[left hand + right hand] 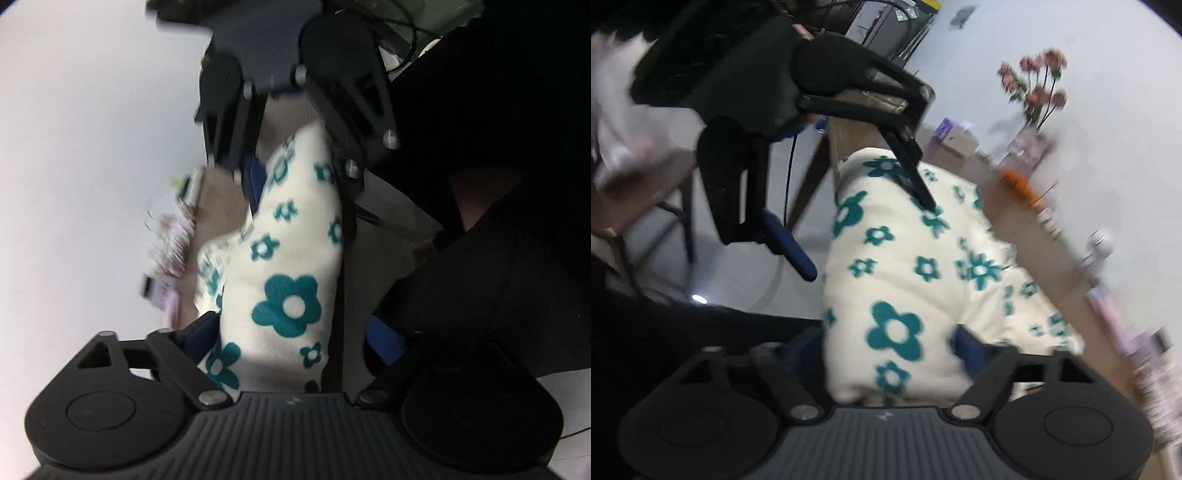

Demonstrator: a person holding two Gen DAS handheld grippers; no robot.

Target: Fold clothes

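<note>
A cream fleece garment (923,258) with teal flowers lies bunched on a brown tabletop (1015,206). My right gripper (888,347) is open wide. The garment's near end fills the gap and touches both blue pads (967,347). My left gripper (868,236) reaches in from the upper left, also open, one black finger over the garment and its blue-padded finger (790,243) off the left edge. In the left wrist view the garment (288,266) sits between my left gripper's (291,336) spread pads. The right gripper (299,173) straddles the garment's far end.
Along the wall behind the table stand a vase of pink flowers (1038,88), small boxes (951,136) and bottles (1100,243). The table's edge and dark legs (812,177) are at the left. A person's dark sleeve (498,240) is at the right.
</note>
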